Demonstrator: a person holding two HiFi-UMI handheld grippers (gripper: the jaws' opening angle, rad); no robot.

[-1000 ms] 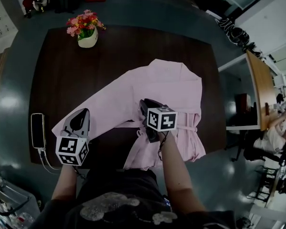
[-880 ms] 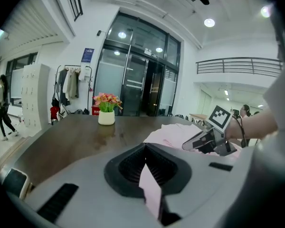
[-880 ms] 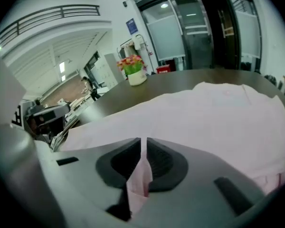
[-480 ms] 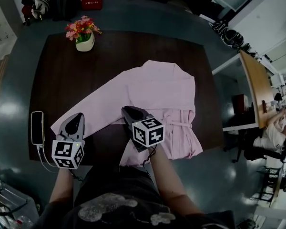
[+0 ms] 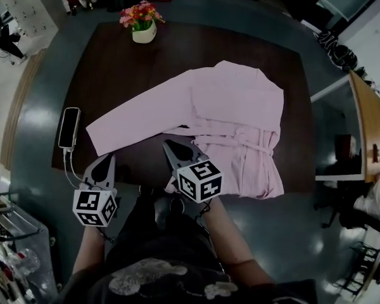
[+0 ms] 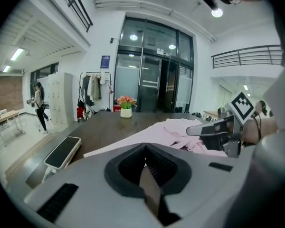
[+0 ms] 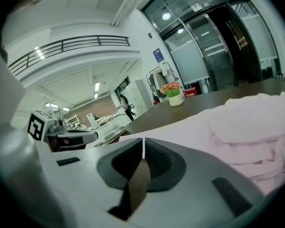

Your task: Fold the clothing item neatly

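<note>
Our left gripper [image 5: 106,162] and right gripper [image 5: 171,147] hover low in frame, jaws closed and empty, the right's having just shut. The robe [image 5: 237,116] lies mid-frame on the worktop [image 5: 114,62], sleeve [image 5: 133,116] stretched left. We should pinch its cuff squarely, then fold it inward flat.

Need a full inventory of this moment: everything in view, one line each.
table: one, dark brown, centre of head view
garment: one, pink, spread on the table, sleeve stretched left
flower pot: one, white, pink and red flowers, table's far edge
phone: one, dark, table's left edge, cable attached
left gripper: one, grey, at the table's near edge, jaws shut, empty
right gripper: one, grey, by the garment's near hem, jaws just closed, empty
</note>
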